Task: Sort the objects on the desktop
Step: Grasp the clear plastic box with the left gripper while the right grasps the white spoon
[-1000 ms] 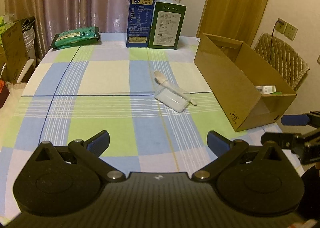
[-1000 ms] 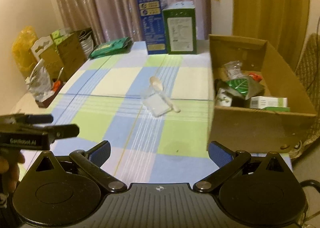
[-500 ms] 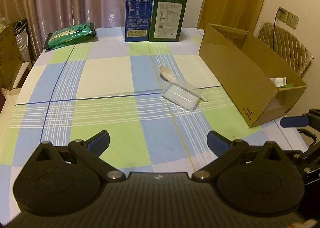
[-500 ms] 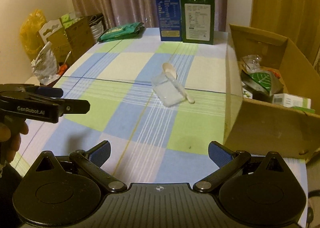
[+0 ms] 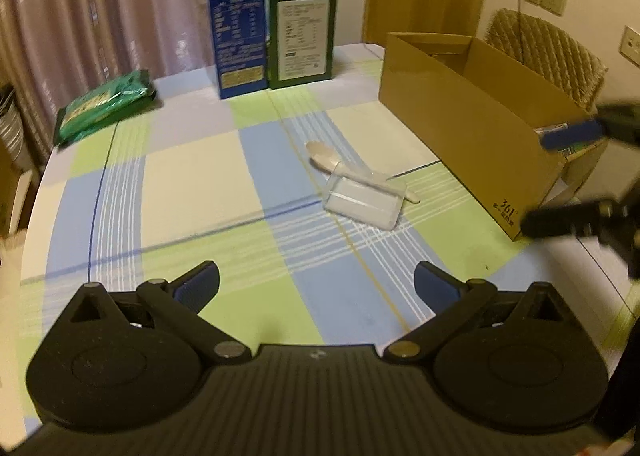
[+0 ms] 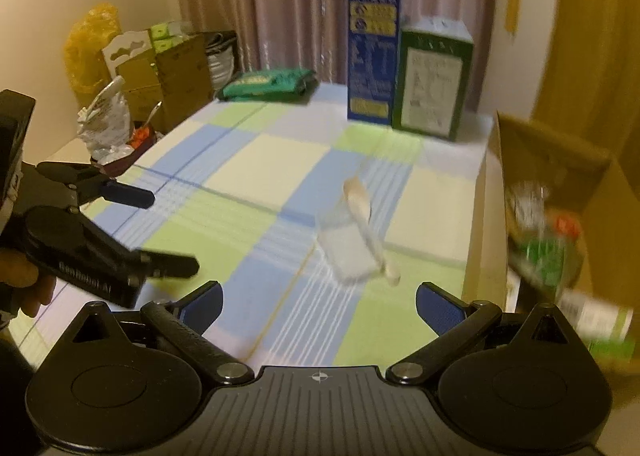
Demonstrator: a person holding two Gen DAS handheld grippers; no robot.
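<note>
A clear plastic box (image 5: 362, 201) lies mid-table on the checked cloth with a pale spoon (image 5: 348, 169) resting across it; both also show in the right wrist view, the box (image 6: 350, 252) under the spoon (image 6: 366, 215). A brown cardboard box (image 5: 460, 123) stands at the right, with packets inside (image 6: 552, 252). My left gripper (image 5: 316, 284) is open and empty, short of the plastic box. My right gripper (image 6: 318, 302) is open and empty, also short of it. Each gripper shows in the other's view, the right (image 5: 576, 179) and the left (image 6: 160, 232).
A blue carton (image 5: 238, 15) and a green carton (image 5: 302, 31) stand at the far edge. A green packet (image 5: 104, 105) lies at the far left. Boxes and bags (image 6: 132, 95) are stacked beyond the table's left side. A wicker chair (image 5: 548, 51) is behind the cardboard box.
Both grippers have moved forward over the table toward the plastic box and spoon. The right gripper has risen higher in the left wrist view. Both stay open.
</note>
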